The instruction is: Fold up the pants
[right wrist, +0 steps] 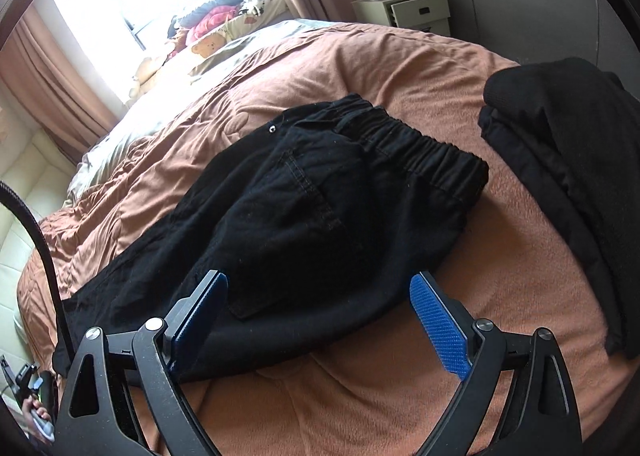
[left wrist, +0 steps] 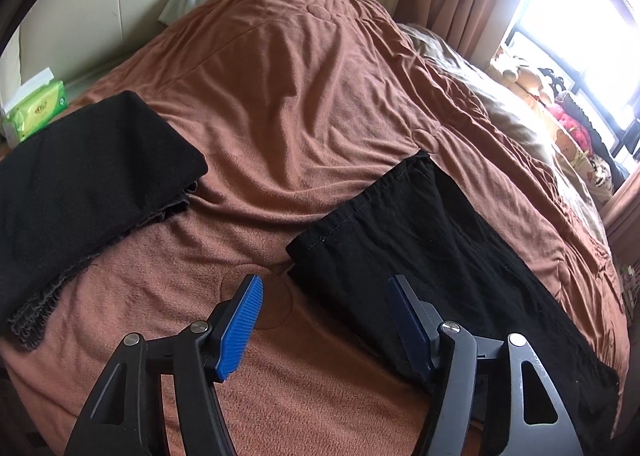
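Black pants (right wrist: pixel 304 216) are lying lengthwise on the bed (left wrist: pixel 300 96), seemingly halved and awaiting further folds, while the left gripper (left wrist: pixel 324 320) and right gripper (right wrist: pixel 320 320) are hovering wide open, holding nothing.

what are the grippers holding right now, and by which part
Nothing. The left gripper and right gripper are both open above the black pants, clamping no fabric.

Almost nothing can be read here. The green tissue pack (left wrist: pixel 34 112), at about nine o'clock in the left wrist view beside the bed's headboard, carries a small reddish printed mark and a round logo, both too blurred to make out. No other lettering, number or sign shows in either view.
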